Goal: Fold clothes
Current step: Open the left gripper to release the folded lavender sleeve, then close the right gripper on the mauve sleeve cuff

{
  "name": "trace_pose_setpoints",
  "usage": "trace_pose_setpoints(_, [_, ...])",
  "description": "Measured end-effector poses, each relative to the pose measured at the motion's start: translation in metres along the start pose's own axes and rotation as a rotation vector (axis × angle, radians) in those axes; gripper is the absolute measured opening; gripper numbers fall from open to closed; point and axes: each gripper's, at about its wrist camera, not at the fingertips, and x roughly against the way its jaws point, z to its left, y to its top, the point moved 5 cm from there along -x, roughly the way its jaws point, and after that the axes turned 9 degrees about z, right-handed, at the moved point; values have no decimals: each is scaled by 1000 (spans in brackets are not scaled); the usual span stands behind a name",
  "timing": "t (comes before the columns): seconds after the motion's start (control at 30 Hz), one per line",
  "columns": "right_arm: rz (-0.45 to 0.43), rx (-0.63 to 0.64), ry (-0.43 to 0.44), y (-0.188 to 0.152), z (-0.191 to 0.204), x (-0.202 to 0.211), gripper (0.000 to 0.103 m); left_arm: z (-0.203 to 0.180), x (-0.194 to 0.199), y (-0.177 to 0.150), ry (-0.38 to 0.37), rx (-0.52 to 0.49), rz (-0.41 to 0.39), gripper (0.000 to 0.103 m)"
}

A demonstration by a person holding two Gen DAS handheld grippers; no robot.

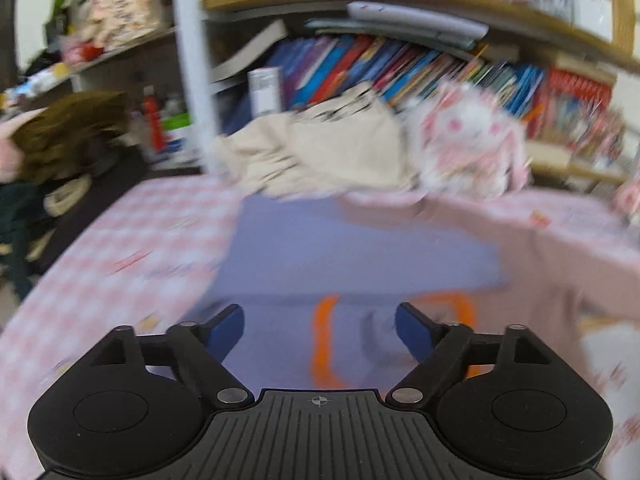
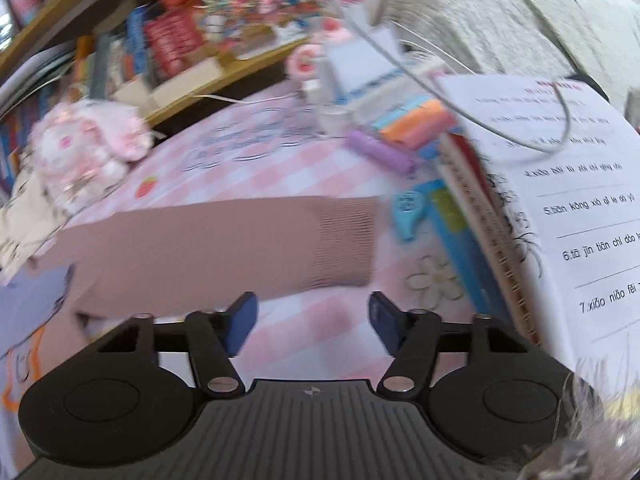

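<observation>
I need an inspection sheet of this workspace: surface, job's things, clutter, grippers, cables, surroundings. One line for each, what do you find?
Surface: pink checked tablecloth, mostly covered.
Job's things: garment with lilac body and dusty pink sleeve with ribbed cuff, spread flat; beige clothes pile behind it.
Clutter: plush rabbit, stack of books with a worksheet on top, purple tube, blue toy.
Grippers: left gripper open over the lilac body, holding nothing; right gripper open, near the sleeve, holding nothing.
Cables: grey cable looping over the worksheet.
Surroundings: bookshelves full of books; knitted cover at far right.
</observation>
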Motion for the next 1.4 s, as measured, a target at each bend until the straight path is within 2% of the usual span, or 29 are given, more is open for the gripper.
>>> trace_pose_setpoints(0.13, [15, -53, 16, 8, -9, -14, 43, 23, 5, -28, 70, 36, 42, 90])
trace_pose_setpoints(0.33, [-18, -123, 35, 19, -9, -23, 40, 51, 23, -47, 159, 102, 47, 90])
trace_pose_setpoints(0.47, [-47, -164, 50, 27, -10, -29, 39, 61, 29, -51, 170, 133, 49, 91])
trace_pose_setpoints(0.57, [-58, -215, 76, 34, -11, -34, 38, 60, 30, -52, 178, 105, 53, 91])
trace_pose_setpoints(0.67, [-58, -265, 86, 37, -16, -37, 24, 58, 30, -53, 186, 71, 60, 91])
trace_pose_setpoints(0.73, [-51, -267, 64, 38, -18, -38, 8, 56, 30, -55, 188, 51, 66, 91])
trace_pose_setpoints(0.9, [-36, -196, 33, 41, -16, -37, 6, 57, 29, -63, 200, 23, 103, 91])
trace_pose_setpoints(1.03, [-81, -101, 35, 51, 5, -23, 6, 61, 32, -68, 209, 26, 108, 91])
trace_pose_setpoints(1.23, [-110, 38, 81, 67, 54, -1, 6, 71, 26, -73, 175, 58, 104, 91])
trace_pose_setpoints(1.4, [-152, 154, 127, 77, 110, 25, 6, 77, 23, -67, 126, 40, 72, 91])
